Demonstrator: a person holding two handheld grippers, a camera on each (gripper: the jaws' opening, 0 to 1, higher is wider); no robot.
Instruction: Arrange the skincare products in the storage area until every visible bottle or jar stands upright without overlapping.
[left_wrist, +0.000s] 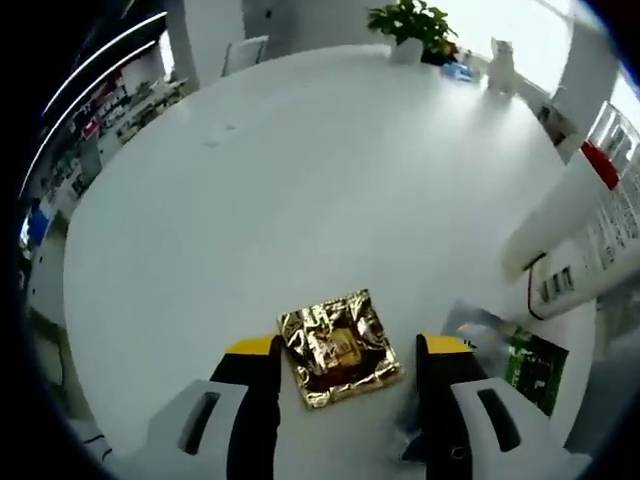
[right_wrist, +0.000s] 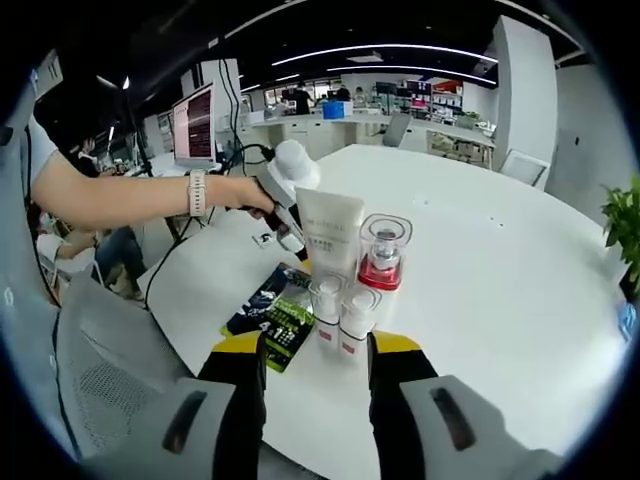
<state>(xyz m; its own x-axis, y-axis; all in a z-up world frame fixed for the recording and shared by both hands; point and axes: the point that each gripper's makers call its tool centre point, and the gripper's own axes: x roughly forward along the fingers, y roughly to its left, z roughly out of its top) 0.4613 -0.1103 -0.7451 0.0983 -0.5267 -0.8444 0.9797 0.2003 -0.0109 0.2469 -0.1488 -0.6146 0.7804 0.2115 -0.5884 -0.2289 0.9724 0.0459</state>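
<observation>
Surface: we work over a round, smooth white table (left_wrist: 250, 200) in an open office.
Sachet: a crinkled gold foil square sachet (left_wrist: 338, 347) lies flat between our left gripper (left_wrist: 345, 362) jaws, which stand wide apart, holding nothing.
Bottles: two small clear white-capped bottles (right_wrist: 341, 318) stand upright just ahead of our right gripper (right_wrist: 317, 362), open, empty.
Others: a white squeeze tube (right_wrist: 328, 233) and a clear jar with red base (right_wrist: 384, 252) stand behind; print unreadable.
Hand: the person's hand (right_wrist: 255, 196), arm outstretched, grips the other tool's handle.

Left gripper view looks steeply down, close over the white table (left_wrist: 300, 200); right gripper view faces across it.
</observation>
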